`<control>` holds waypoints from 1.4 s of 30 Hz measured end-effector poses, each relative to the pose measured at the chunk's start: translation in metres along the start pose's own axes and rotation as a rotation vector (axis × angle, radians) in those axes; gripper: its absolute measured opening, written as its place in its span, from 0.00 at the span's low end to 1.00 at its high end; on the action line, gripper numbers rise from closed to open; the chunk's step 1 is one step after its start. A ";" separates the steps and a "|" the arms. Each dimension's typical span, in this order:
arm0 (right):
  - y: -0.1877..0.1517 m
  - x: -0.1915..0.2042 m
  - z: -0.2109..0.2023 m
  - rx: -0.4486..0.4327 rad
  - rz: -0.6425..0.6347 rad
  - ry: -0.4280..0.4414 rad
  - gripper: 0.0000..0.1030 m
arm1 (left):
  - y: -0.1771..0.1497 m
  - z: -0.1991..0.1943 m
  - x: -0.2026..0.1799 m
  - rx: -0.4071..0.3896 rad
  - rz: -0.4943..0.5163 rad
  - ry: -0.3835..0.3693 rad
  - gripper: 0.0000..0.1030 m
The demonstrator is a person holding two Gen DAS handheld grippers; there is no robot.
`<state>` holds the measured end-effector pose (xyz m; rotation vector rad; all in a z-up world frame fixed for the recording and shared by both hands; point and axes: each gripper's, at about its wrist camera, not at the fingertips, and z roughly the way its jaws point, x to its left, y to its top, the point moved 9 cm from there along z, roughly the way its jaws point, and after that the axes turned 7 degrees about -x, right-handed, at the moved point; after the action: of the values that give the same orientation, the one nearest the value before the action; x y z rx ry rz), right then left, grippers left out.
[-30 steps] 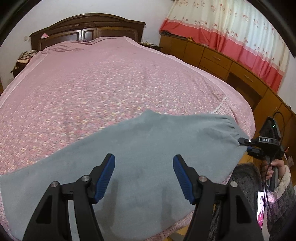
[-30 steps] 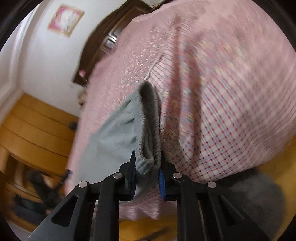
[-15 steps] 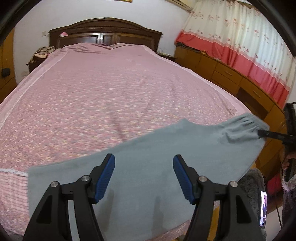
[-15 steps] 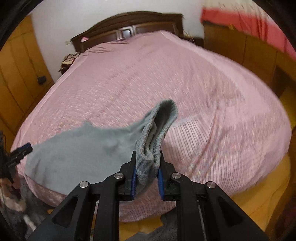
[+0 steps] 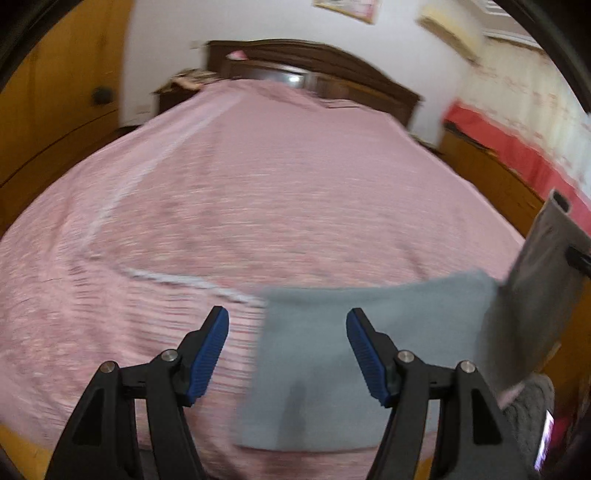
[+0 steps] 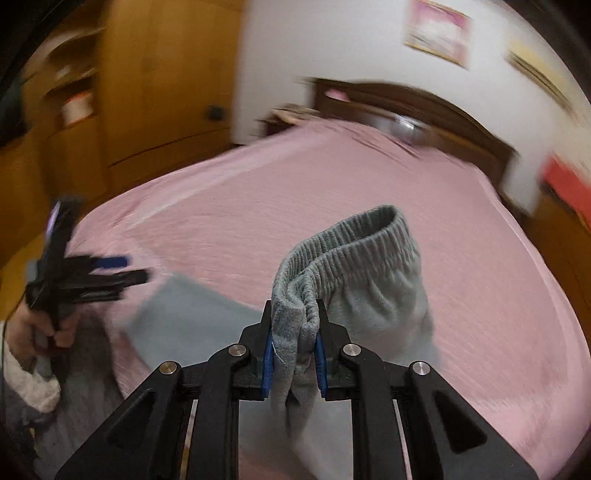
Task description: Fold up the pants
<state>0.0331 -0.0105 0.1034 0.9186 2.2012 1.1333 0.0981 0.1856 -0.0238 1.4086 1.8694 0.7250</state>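
Here, in the left wrist view, the left tool (image 5: 287,350) hung with its jaws apart and empty over the near edge of the bed (image 5: 258,192), where part of the grey pants (image 5: 369,332) lay flat while their right end rose off it. In the right wrist view, the right tool (image 6: 293,354) was clamped on the waistband (image 6: 351,243), held above the bed, so I judged the fold begun, with no layer laid over yet.

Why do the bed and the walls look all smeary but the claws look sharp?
Left wrist view: the camera is moving, so the pink bed smears, while the open left claw rides with it and looks crisp. Right wrist view: same smear on the wall picture; the right claw and pinched grey pants look sharp.
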 end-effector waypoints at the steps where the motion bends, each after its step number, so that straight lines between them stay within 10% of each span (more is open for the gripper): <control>1: -0.001 0.029 0.016 -0.002 -0.042 0.025 0.18 | 0.001 0.001 0.012 -0.006 -0.009 0.025 0.68; 6: -0.054 0.158 0.097 0.077 -0.242 0.109 0.18 | -0.020 0.012 0.073 0.006 -0.168 0.063 0.67; 23: -0.082 0.199 0.117 0.122 -0.456 -0.030 0.19 | -0.042 -0.008 0.115 0.052 -0.361 -0.023 0.68; 30: -0.080 0.216 0.092 0.087 -0.336 0.120 0.55 | -0.052 -0.020 0.133 0.046 -0.405 -0.042 0.68; 36: -0.068 0.134 0.027 0.126 0.200 0.421 0.56 | -0.034 -0.033 0.123 -0.012 -0.356 -0.078 0.69; 42: -0.119 -0.050 -0.012 0.140 0.457 0.402 0.77 | -0.019 -0.049 0.035 -0.049 -0.048 -0.149 0.72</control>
<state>0.0172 -0.1042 0.0161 1.4101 2.4844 1.4923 0.0419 0.2129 -0.0152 1.3447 1.7524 0.6213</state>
